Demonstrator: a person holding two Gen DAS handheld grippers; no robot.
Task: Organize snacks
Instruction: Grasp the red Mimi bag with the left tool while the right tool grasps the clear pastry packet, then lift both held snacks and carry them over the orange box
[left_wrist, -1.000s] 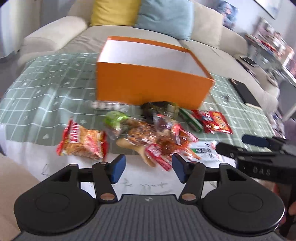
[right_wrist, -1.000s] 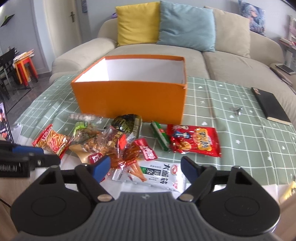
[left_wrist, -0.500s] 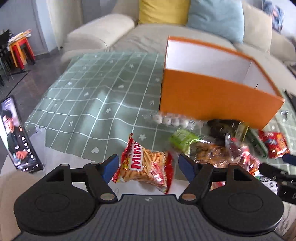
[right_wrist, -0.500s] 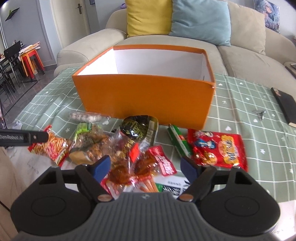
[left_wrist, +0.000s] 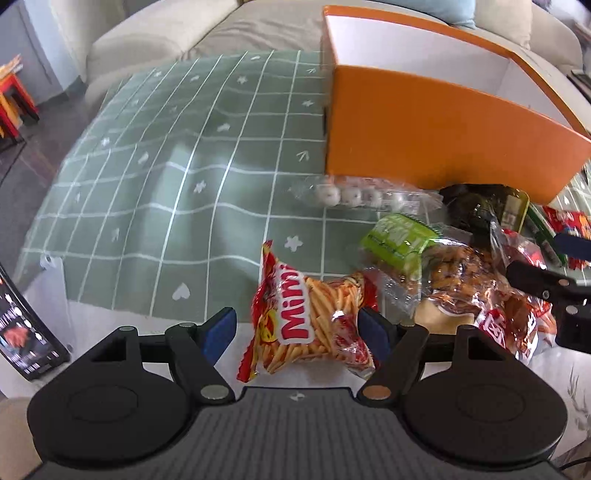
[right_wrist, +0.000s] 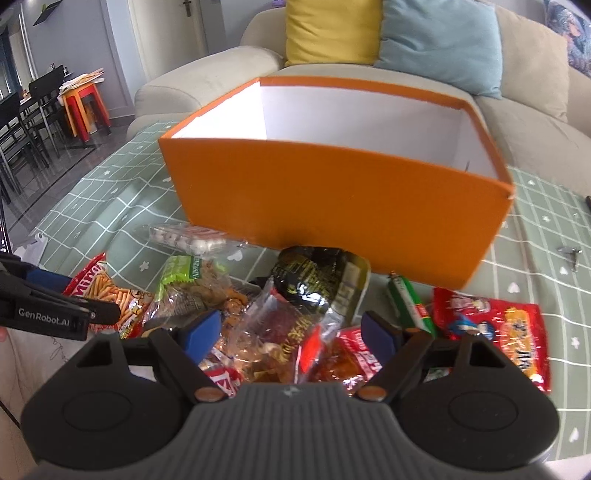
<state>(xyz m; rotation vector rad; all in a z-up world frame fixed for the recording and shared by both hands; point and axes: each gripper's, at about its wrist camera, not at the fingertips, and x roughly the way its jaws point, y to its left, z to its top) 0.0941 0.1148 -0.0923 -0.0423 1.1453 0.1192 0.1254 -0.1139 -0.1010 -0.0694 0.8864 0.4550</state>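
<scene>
An open orange box (left_wrist: 436, 136) (right_wrist: 332, 192) with a white inside stands on a green checked cloth. A pile of snack packets lies in front of it. My left gripper (left_wrist: 297, 330) is open, its jaws on either side of a red Mimi stick-snack bag (left_wrist: 306, 317), which also shows in the right wrist view (right_wrist: 114, 291). My right gripper (right_wrist: 290, 328) is open over a clear packet of brown snacks (right_wrist: 273, 332) in the middle of the pile. A dark green packet (right_wrist: 317, 280) and a red packet (right_wrist: 495, 325) lie close by.
A clear pack of white round sweets (left_wrist: 354, 194) lies against the box front. A green-topped bag (left_wrist: 399, 236) lies beside the Mimi bag. A phone on a stand (left_wrist: 22, 332) is at the table's left edge. A sofa with cushions (right_wrist: 436, 33) is behind.
My left gripper has swung left and closed in on the Mimi bag, which now sits between its jaws. My right gripper has moved forward over the pile toward the box.
</scene>
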